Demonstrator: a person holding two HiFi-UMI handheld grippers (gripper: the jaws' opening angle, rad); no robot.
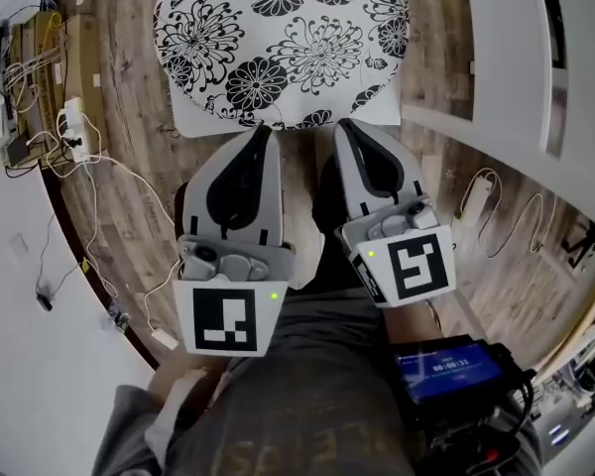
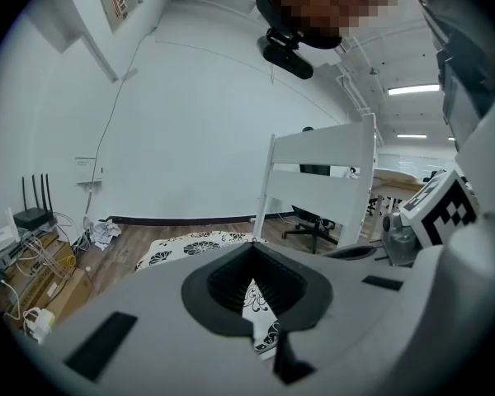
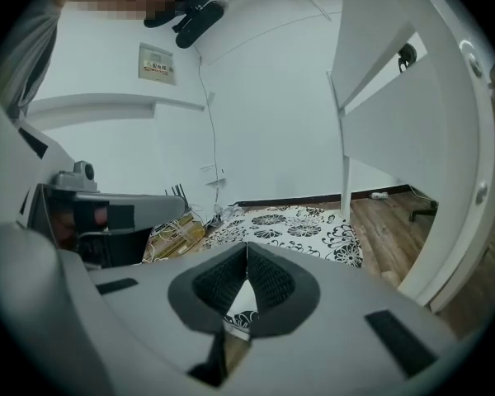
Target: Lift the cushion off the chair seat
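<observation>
The cushion (image 1: 278,38), white with black flowers, lies spread out ahead of me over the wooden floor. My left gripper (image 1: 266,129) and right gripper (image 1: 343,123) reach side by side to its near edge, jaws together on the fabric. In the left gripper view the left gripper (image 2: 252,242) has its jaws closed at the tips, with patterned cloth showing in the gap behind them and the cushion (image 2: 190,247) stretching beyond. In the right gripper view the right gripper (image 3: 246,244) looks the same, pinched on the cushion (image 3: 289,221). A white chair (image 2: 322,188) stands behind.
A cardboard box with cables and a power strip (image 1: 50,77) sits at the left by the wall. White cables (image 1: 109,256) trail over the floor. White furniture panels (image 1: 506,58) stand at the right. A black office chair (image 2: 313,225) is further back.
</observation>
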